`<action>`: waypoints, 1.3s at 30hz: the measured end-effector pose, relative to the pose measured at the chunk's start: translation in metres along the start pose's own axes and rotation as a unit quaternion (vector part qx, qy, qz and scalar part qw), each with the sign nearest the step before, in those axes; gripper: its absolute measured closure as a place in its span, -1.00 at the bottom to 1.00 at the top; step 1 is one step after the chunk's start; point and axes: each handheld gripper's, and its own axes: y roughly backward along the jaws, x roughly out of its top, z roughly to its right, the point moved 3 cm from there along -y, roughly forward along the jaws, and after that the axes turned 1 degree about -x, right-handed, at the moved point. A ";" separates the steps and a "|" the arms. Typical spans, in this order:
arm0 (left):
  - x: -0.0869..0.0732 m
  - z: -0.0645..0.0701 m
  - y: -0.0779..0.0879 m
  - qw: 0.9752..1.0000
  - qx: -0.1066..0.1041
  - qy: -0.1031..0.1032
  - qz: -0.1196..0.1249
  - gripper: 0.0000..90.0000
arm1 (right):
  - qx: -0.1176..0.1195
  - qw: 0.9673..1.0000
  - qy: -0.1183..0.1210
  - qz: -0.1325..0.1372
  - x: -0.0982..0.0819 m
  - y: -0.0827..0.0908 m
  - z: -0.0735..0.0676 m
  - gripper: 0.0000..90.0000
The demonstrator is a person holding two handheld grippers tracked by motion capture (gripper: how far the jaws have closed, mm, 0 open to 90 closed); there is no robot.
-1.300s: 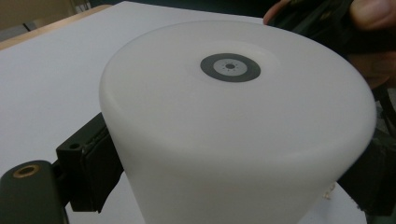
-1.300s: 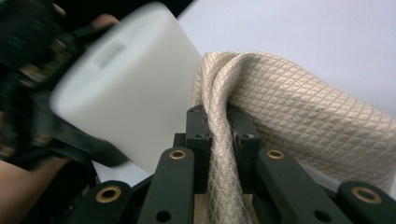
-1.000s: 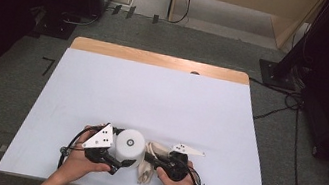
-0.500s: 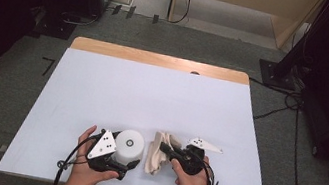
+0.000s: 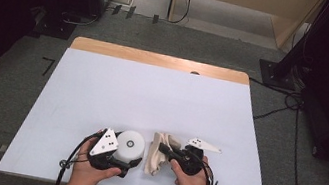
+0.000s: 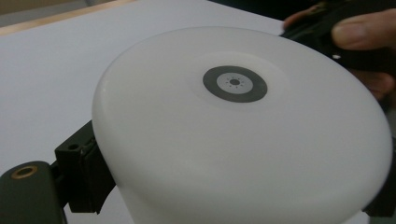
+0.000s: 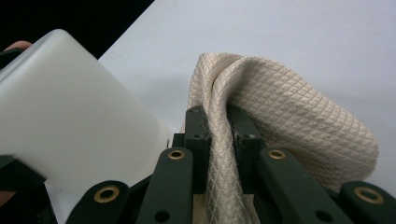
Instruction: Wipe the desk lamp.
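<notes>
Hands enter from the bottom edge of the high view, and we go from left to right. Low and left of centre, our left gripper [image 5: 133, 161] has its jaws spread wide around a white round container [image 5: 129, 145], clamping its sides; in the left gripper view the white body [image 6: 243, 140] bulges between the black jaws, its lid marked by a grey ring. Just right of it lies a cream quilted cloth [image 5: 158, 153], bunched on the white tabletop [image 5: 152, 95], near the container but whether touching we cannot tell. Further right, our right gripper [image 5: 163, 149] has its jaws pressed together on a fold of that cloth; the right gripper view shows the fabric [image 7: 261, 116] pinched between the pads.

We judge the step to be wiping the container. To do it well, we should keep the left grip steady so the smooth body doesn't twist, hold the pinch deep in the fold, and drag the loose bulk across the surface rather than the bare jaws.
</notes>
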 end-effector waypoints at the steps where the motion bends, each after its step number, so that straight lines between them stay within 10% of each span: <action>1: 0.001 -0.002 0.001 1.000 -0.012 -0.017 0.003 -0.83 | 0.000 1.000 0.000 0.000 0.000 0.000 0.000 0.79; 6: -0.001 -0.015 0.008 0.996 -0.074 -0.057 0.007 -0.83 | 0.003 1.000 0.000 -0.002 0.000 0.000 -0.001 0.79; 11: -0.007 -0.028 0.009 0.994 -0.095 -0.048 0.004 -0.82 | 0.017 1.000 -0.001 -0.004 -0.001 -0.001 -0.005 0.79; 27: -0.008 -0.027 0.008 0.995 -0.088 -0.048 0.002 -0.82 | 0.106 0.991 0.060 0.052 0.022 0.019 -0.073 0.81; 39: -0.008 -0.027 0.008 0.995 -0.085 -0.047 0.004 -0.82 | 0.087 0.996 0.034 0.017 -0.004 -0.006 -0.055 0.82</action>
